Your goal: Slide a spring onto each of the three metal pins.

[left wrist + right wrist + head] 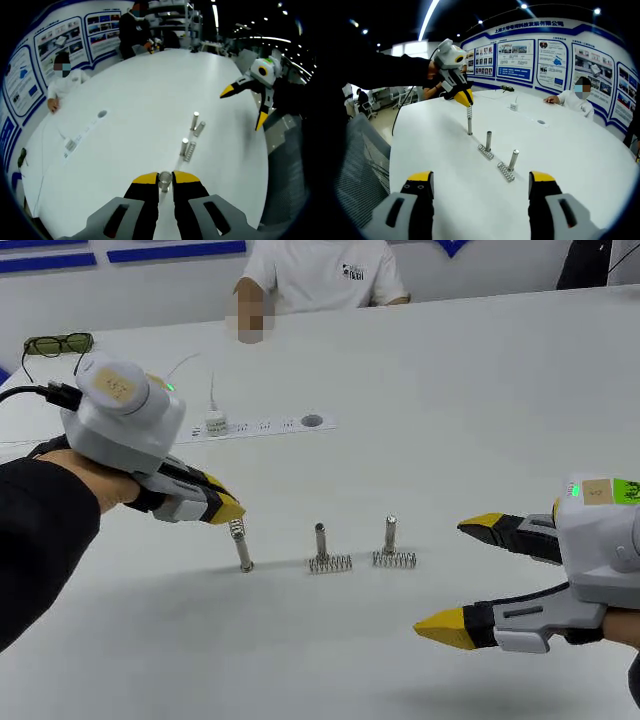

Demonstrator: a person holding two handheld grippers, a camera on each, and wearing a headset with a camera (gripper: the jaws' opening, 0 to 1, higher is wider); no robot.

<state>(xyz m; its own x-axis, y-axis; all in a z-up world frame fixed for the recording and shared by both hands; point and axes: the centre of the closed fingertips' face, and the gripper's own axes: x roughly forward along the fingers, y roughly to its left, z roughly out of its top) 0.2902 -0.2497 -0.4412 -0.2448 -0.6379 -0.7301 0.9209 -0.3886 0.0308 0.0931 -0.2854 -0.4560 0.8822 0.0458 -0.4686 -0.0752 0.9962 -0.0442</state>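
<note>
Three metal pins stand in a row on the white table. The left pin (244,555) carries a spring (237,530) on its upper part, and my left gripper (232,512) is shut on that spring (164,181). A second spring (330,563) lies at the foot of the middle pin (321,539). Beside the right pin (390,532) lies a third spring (394,559). My right gripper (457,575) hovers open to the right of the row, holding nothing. From the right gripper view, the near pin (513,159) and its spring (505,171) sit ahead of the open right gripper (481,177).
A white power strip (250,426) with a cable lies further back on the table (450,390). Sunglasses (58,343) rest at the far left edge. A person in a white shirt (322,275) sits at the far side.
</note>
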